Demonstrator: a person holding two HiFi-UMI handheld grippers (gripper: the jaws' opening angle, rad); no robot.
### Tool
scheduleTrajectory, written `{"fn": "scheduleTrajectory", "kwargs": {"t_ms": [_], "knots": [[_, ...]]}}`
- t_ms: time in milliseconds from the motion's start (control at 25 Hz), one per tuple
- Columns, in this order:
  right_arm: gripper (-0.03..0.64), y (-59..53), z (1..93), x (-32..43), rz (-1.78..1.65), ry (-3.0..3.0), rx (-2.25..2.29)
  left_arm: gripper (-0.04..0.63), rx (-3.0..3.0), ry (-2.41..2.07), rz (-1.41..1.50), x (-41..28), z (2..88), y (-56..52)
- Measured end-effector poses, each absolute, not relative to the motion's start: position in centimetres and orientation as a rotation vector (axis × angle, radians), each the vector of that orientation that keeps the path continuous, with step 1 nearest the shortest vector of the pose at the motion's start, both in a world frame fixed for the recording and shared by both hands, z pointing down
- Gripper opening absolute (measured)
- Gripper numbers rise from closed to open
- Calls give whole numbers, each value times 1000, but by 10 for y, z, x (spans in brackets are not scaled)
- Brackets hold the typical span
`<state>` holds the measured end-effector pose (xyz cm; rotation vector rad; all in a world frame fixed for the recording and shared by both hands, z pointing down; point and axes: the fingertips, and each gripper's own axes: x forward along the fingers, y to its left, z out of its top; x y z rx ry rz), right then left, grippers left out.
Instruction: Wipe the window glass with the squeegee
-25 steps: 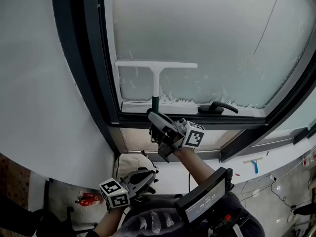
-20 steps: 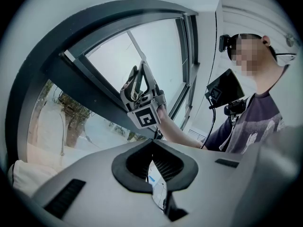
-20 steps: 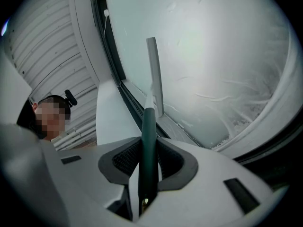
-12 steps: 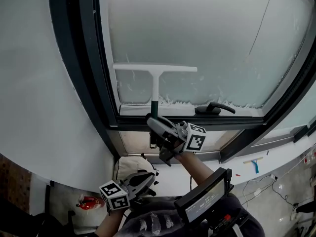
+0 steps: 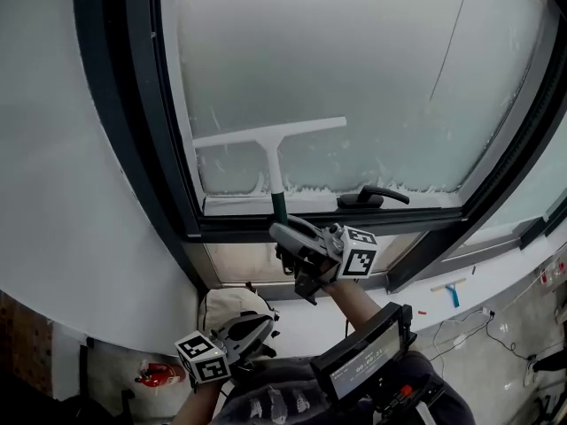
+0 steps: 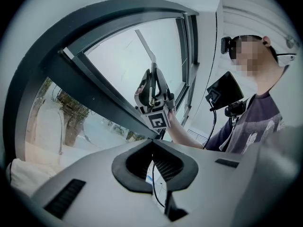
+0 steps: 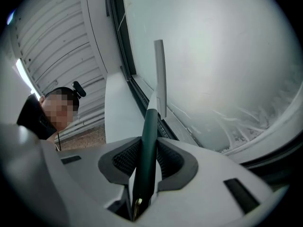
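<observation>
We clamp the squeegee (image 5: 271, 143) in our right gripper (image 5: 285, 230), blade on the window glass (image 5: 354, 60) at twelve o'clock; left gripper (image 5: 255, 329) closed, empty.

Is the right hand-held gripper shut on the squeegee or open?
Shut: the right hand-held gripper has the squeegee by its dark green handle, pads pressed on both sides.

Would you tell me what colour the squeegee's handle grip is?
Dark green; the white squeegee's handle grip shows best in the right gripper view.

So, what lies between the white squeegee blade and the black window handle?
Head view: only frosted, soapy window glass separates the white squeegee blade from the black lever handle.
</observation>
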<state>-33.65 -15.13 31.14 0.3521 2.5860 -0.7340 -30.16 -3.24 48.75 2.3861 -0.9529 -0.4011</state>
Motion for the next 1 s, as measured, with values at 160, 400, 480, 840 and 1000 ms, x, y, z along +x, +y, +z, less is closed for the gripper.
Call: {"fn": "scheduleTrajectory", "kwargs": {"t_ms": [160, 400, 480, 840, 1000], "knots": [[97, -153, 298, -315, -698, 2557, 373, 5, 2395, -920, -402, -292, 488, -36], [97, -165, 274, -285, -601, 2585, 338, 5, 2420, -895, -388, -278, 486, -42], [97, -174, 266, -271, -571, 2599, 325, 5, 2426, -904, -383, -270, 482, -47], [97, -206, 208, -217, -443, 2595, 423, 5, 2439, -957, -371, -213, 466, -77], [97, -218, 174, -205, -379, 2600, 473, 5, 2435, -999, -376, -192, 465, -90]]}}
